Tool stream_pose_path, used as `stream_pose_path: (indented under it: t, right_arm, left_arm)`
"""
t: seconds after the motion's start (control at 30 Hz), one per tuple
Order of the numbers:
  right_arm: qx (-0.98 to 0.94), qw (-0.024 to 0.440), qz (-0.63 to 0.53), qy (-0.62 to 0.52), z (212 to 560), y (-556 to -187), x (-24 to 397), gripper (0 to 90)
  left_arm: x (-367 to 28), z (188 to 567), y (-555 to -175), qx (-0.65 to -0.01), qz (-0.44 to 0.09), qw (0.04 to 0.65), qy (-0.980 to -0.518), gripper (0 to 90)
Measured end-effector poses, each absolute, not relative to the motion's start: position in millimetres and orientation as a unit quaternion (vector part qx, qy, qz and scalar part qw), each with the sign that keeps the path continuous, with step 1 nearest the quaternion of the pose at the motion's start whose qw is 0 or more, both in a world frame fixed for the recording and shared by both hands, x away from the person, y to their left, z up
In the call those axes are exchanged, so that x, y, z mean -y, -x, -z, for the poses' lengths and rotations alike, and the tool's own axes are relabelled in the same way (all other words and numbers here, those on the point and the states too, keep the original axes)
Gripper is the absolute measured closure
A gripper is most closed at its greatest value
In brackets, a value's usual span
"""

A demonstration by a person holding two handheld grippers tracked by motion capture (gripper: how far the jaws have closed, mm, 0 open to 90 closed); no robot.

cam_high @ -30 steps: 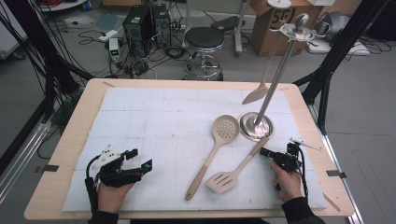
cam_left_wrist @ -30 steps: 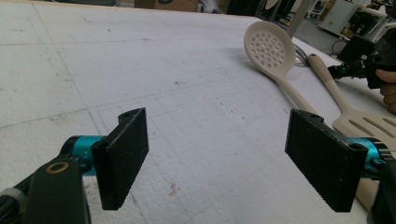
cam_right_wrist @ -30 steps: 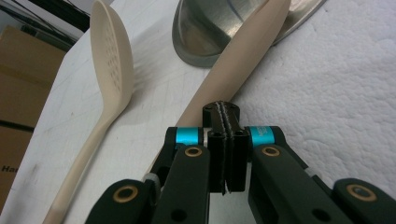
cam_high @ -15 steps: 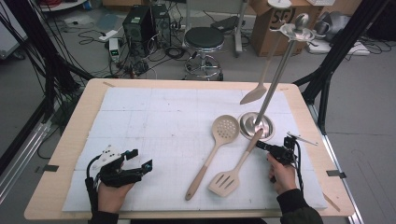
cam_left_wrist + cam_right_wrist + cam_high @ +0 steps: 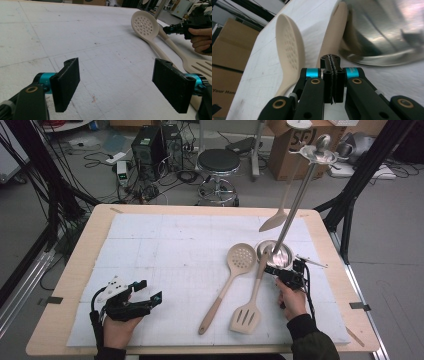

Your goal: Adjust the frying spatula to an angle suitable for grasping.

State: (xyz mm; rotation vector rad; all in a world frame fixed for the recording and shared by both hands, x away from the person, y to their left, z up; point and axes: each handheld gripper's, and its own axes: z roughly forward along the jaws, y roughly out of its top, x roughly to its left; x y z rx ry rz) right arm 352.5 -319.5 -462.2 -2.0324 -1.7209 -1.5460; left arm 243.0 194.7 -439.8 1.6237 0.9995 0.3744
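Note:
A cream perforated skimmer (image 5: 240,257) and a cream slotted spatula (image 5: 246,317) lie side by side on the white foam mat (image 5: 165,245). The spatula's handle runs up to the round steel base (image 5: 275,254) of a metal stand. My right gripper (image 5: 270,268) is shut with nothing between its jaws, and its tips are right at that handle's far end. The right gripper view shows the shut tips (image 5: 332,60) before the handle (image 5: 334,32), with the skimmer (image 5: 289,50) at left and the base (image 5: 382,32) at right. At the front left my left gripper (image 5: 149,290) rests open and empty (image 5: 116,86).
The stand's pole (image 5: 300,195) leans up to a top disc, and a wooden spoon (image 5: 274,222) hangs from it over the table's back right. Boxes, a stool and cables lie on the floor beyond the table.
The right hand has moved left and away from me, toward the stand's base. The spatula's handle end has swung left with it. The left hand has stayed still.

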Motion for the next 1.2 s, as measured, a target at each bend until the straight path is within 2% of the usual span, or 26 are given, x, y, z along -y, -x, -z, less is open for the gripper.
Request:
stream_pose_path:
  t: [0.33,0.53,0.8,1.0,1.2]
  right_arm:
    - [0.585,0.042,0.472,0.659,470.5,-358.3,306.0,89.9]
    - [0.628,0.020,0.446,0.637,463.7,-365.1,290.5,89.9]
    - [0.631,0.034,0.447,0.633,464.5,-368.7,285.3,89.8]
    - [0.645,0.023,0.436,0.627,461.4,-363.3,283.0,89.8]
    - [0.639,0.038,0.438,0.632,462.3,-345.1,283.7,89.0]
  left_arm:
    - [-194.5,440.0,-242.7,-0.426,-0.158,0.564,-0.689,22.8]
    - [-195.0,440.1,-242.6,-0.427,-0.160,0.562,-0.690,22.8]
    - [-196.8,440.1,-241.4,-0.428,-0.161,0.564,-0.688,22.8]
    - [-197.2,439.5,-240.8,-0.427,-0.160,0.564,-0.688,22.8]
    - [-197.0,439.1,-240.0,-0.426,-0.161,0.564,-0.688,22.8]
